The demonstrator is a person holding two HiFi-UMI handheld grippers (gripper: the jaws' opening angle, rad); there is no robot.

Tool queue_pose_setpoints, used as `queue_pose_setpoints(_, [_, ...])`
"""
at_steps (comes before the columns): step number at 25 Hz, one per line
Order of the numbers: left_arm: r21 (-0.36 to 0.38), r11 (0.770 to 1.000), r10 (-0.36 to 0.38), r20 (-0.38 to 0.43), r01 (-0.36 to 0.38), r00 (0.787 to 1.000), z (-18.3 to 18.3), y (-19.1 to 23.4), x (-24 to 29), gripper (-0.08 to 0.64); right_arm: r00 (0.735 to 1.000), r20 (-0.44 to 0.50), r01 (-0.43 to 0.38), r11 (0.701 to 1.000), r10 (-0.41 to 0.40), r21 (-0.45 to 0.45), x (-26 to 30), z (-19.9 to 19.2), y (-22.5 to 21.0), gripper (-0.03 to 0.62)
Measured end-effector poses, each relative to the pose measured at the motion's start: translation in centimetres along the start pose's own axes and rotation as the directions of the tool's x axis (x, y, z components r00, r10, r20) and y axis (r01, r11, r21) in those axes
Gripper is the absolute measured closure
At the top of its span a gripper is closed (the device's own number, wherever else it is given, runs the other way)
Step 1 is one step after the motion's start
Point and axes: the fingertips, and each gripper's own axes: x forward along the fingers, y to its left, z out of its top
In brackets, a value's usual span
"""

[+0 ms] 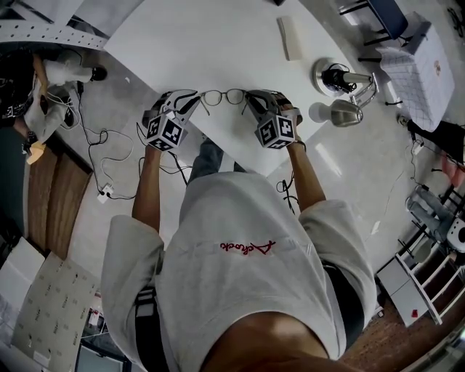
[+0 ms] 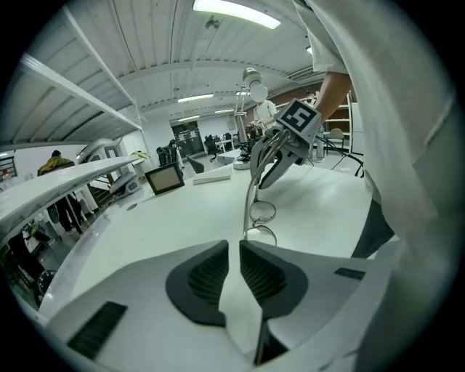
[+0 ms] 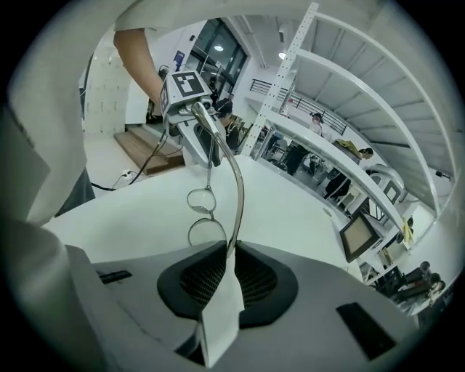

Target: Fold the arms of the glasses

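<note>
At upper centre of the head view, the glasses [image 1: 224, 96] span the table [image 1: 218, 43] edge, with the left gripper [image 1: 189, 103] and right gripper [image 1: 254, 102] each clamped on one end. Folding appears just starting; next, one gripper likely swings its arm inward.

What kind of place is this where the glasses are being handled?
Probably a lab or workshop hall, not a home: a big white table beneath the glasses, a power strip with loose cables on the floor, a monitor, and ceiling strip lights.
</note>
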Motion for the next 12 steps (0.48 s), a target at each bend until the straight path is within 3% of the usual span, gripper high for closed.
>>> queue_pose_setpoints(3, [0.023, 1.000, -0.019, 0.006, 0.019, 1.000, 0.4, -0.2, 0.2, 0.531, 1.000, 0.009, -0.009, 1.000, 0.009, 0.005, -0.1, 0.2, 0.0, 0.525])
queue_pose_setpoints(12, [0.070, 0.994, -0.078, -0.014, 0.079, 0.997, 1.0, -1.3, 2.1, 0.531, 1.000, 0.012, -0.015, 0.999, 0.014, 0.037, -0.1, 0.2, 0.0, 0.528])
